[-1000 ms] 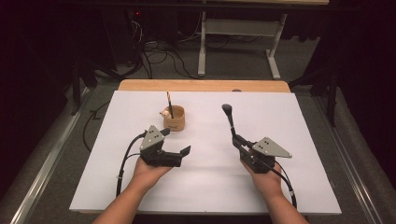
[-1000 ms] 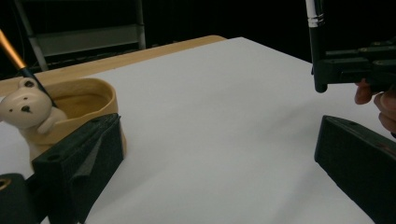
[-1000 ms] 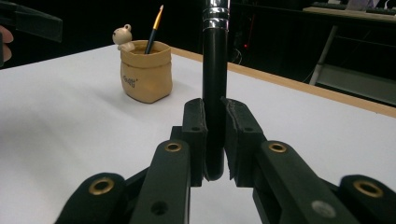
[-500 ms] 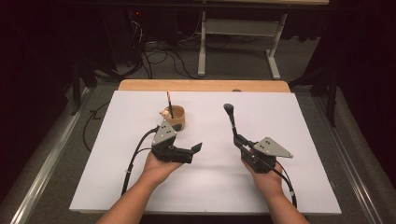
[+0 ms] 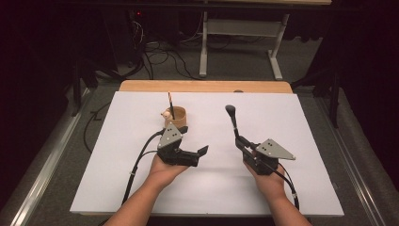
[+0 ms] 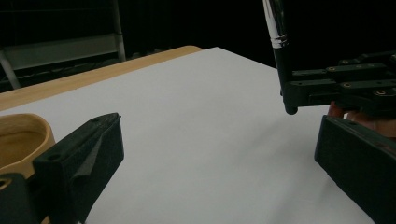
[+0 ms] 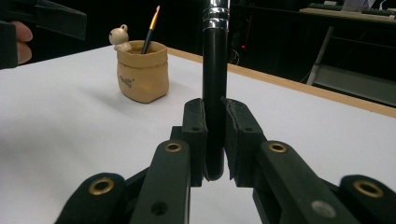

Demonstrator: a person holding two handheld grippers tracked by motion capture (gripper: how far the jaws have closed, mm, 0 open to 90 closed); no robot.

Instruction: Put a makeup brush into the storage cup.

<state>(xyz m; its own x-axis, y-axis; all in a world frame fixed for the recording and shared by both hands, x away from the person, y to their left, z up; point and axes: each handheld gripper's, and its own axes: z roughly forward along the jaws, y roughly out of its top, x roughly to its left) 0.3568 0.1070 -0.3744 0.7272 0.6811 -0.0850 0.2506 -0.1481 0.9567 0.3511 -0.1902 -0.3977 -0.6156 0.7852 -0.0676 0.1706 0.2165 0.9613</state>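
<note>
Brush [image 5: 232,121] in the right claw [image 5: 241,141] is what catches my eye: a makeup brush with a glossy black handle, a pair of bright silver bands higher up, and a dark rounded head of bristles at the far end. In the high view it stands just right of the worktop's [image 5: 301,141] middle and leans away toward 12 o'clock, head uppermost. The right gripper view shows both black pads pressed tight against the handle's [image 7: 215,116] rounded bottom end, so that claw is closed on the brush.

Left claw [image 5: 201,151] sits at about 9 o'clock from the brush, near it but apart, with its jaws spread wide and nothing between them. In the left gripper view the brush handle [image 6: 280,42] rises at the upper right, clamped in the other gripper's jaws, above bare white surface.

At roughly 10 o'clock from the brush stands a small tan pot [image 5: 176,117] shaped like a sack, with a tiny cream bear figure [image 7: 119,37] perched on its rim and a thin brush with an orange handle [image 5: 170,103] sticking out of it. The pot is just behind the left gripper's grey plate.
</note>
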